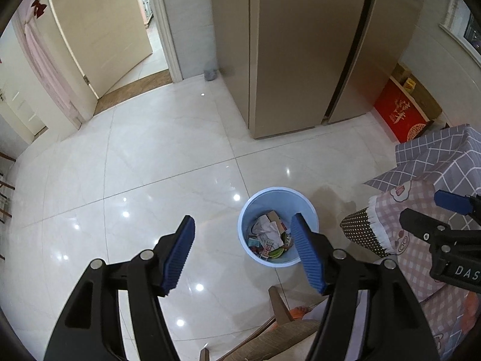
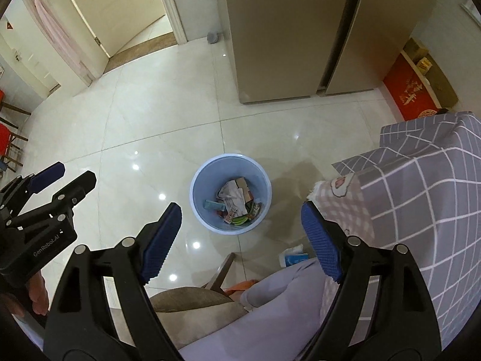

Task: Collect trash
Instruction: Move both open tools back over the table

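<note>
Left gripper and right gripper, jaws apart and empty at lower frame, above the blue trash bin at centre holding wrappers and paper on the tiled floor; next pickup likely needs a straight descent clear of the checked tablecloth

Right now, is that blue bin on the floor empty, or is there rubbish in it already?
Partly filled. The blue bin stands upright on the tiles, and crumpled paper and wrappers cover its bottom, well below the rim.
</note>
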A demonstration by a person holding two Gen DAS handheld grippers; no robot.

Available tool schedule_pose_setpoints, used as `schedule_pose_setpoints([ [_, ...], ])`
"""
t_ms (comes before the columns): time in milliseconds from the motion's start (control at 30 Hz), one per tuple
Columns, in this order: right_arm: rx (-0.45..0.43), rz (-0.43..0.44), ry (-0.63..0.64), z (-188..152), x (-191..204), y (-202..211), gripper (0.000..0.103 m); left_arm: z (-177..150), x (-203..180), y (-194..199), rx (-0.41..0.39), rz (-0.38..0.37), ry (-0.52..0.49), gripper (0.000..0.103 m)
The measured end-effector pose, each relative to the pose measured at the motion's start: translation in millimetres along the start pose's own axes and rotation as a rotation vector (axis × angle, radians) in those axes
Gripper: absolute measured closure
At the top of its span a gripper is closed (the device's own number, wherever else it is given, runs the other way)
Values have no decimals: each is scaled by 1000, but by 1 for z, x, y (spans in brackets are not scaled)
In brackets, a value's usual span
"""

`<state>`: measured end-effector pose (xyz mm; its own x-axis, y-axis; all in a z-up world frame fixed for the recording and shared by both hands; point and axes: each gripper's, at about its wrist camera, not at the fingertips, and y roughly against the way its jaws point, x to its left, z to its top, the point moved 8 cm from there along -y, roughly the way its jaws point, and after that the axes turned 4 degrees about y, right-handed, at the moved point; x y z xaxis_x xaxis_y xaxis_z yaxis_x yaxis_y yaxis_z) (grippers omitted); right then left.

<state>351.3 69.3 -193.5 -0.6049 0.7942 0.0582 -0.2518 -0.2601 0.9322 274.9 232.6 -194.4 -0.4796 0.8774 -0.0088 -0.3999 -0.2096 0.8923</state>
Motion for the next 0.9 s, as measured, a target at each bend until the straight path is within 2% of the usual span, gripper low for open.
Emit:
schedule_pose_setpoints([
  [200,-23,-6,-11,-6,-13,15,22,0,-18,6,-10,-11,-35,37],
  [533,-95,-14,-68,-17,-50,52,22,12,-74,30,-72,-51,-123,35],
  [900,-169,-75,-211,-53,-124,101,19,13,-177,62,-130,-156,-272,30],
])
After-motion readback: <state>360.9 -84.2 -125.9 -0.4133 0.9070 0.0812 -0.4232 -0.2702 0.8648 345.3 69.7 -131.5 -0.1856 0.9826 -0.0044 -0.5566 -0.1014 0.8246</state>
